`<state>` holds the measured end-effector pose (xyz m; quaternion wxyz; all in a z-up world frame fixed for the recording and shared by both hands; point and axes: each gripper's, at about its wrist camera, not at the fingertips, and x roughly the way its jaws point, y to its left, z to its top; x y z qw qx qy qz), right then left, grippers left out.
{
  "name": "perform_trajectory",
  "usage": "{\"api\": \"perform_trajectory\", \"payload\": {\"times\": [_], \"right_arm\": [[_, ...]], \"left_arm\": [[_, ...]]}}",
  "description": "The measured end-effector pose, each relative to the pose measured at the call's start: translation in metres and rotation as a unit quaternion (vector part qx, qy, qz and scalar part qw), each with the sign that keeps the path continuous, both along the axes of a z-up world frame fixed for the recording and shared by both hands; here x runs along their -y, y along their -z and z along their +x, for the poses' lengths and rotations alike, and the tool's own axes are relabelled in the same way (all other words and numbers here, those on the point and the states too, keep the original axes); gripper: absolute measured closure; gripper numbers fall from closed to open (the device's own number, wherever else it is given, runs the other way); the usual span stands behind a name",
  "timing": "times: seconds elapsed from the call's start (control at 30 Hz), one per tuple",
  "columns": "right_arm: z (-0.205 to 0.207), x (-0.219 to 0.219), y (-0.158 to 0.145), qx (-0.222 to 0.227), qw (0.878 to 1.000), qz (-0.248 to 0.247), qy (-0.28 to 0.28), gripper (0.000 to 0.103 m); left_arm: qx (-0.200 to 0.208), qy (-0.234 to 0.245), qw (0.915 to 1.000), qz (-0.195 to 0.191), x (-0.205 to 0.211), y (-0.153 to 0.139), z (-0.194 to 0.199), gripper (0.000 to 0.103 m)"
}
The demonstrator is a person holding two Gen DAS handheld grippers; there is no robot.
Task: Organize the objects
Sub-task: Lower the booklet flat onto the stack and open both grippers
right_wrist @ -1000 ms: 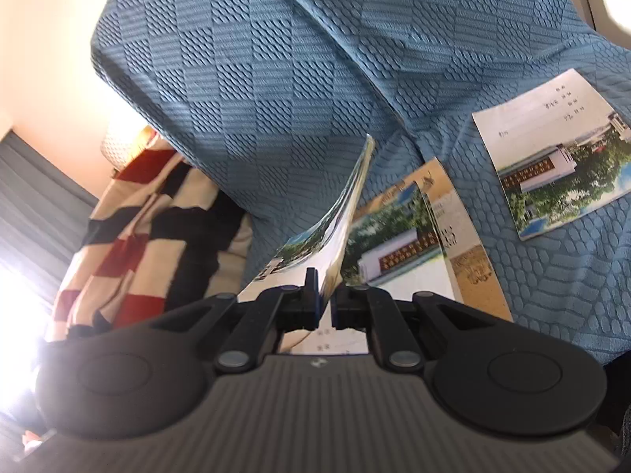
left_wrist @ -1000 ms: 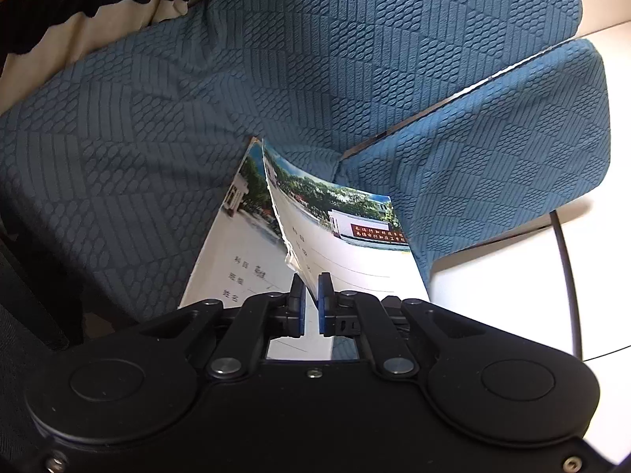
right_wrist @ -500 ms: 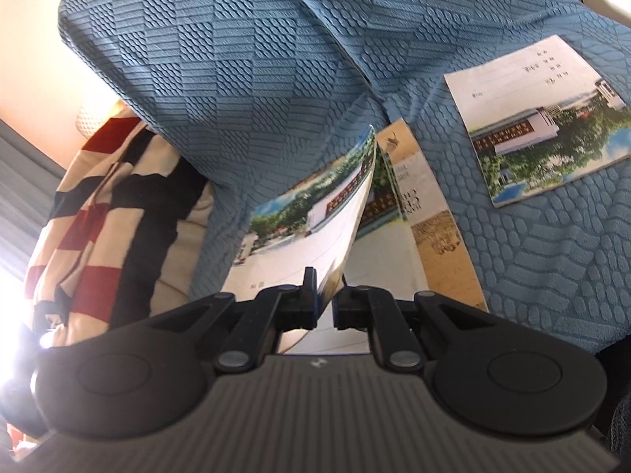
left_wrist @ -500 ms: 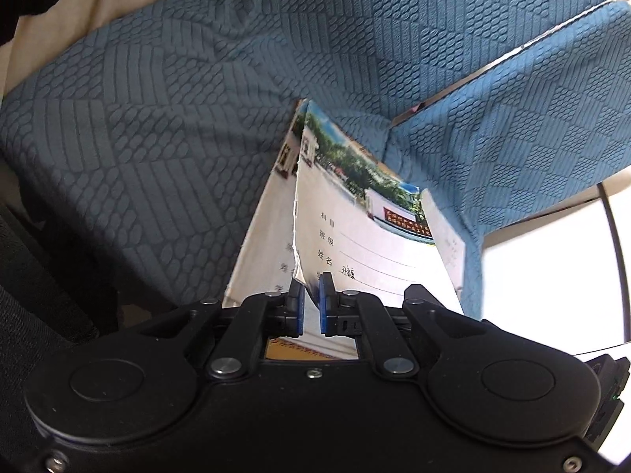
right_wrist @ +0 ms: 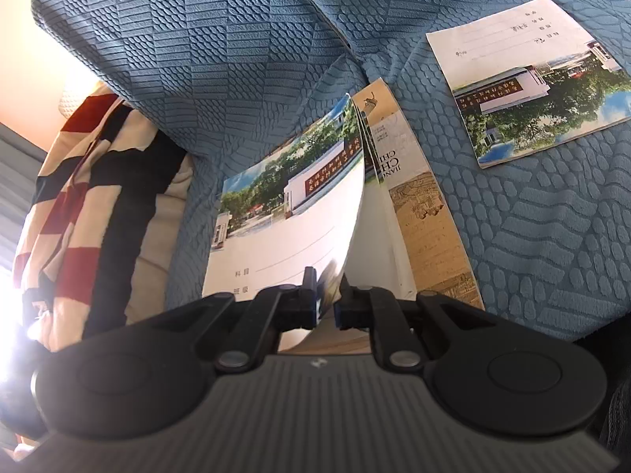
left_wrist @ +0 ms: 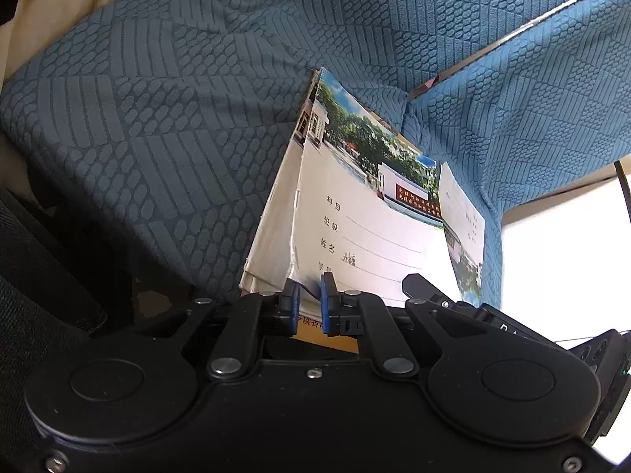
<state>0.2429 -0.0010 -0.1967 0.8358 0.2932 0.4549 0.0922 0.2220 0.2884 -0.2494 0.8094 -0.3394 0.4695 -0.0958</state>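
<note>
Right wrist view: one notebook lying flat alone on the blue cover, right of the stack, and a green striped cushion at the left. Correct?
One thing is off: the cushion is striped red, black and cream, not green, as the right wrist view shows. The rest holds: the lone notebook lies flat on the blue cover, right of the stack.

Blue geometric-textured sofa cover (right_wrist: 221, 59), white photo-printed notebook (right_wrist: 284, 228), tan book (right_wrist: 430, 236), red-black-cream striped cloth (right_wrist: 86, 181)

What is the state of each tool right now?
Left tool: opening, with the notebook cover loose between its jaws.
Right tool: opening, with the same cover loose between its jaws.
</note>
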Motion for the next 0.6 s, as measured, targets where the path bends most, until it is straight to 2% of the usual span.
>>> {"api": "perform_trajectory", "payload": {"times": [0.17,0.23,0.43,0.6], "right_arm": [[-0.002,0.004,-0.004,-0.006,1.0,0.002,0.003,0.062],[-0.005,0.005,-0.007,-0.006,1.0,-0.006,0.004,0.056],[-0.017,0.01,-0.02,0.001,0.999,-0.043,-0.003,0.055],[-0.031,0.018,-0.039,0.035,0.998,-0.062,-0.003,0.055]], "left_arm": [[-0.003,0.002,1.0,0.006,-0.001,-0.003,-0.003,0.086],[-0.001,0.001,0.9999,0.016,-0.001,-0.006,-0.006,0.076],[0.019,-0.003,0.9989,0.044,-0.004,-0.021,-0.019,0.072],[0.046,-0.006,0.9973,0.057,-0.002,-0.043,-0.032,0.071]]}}
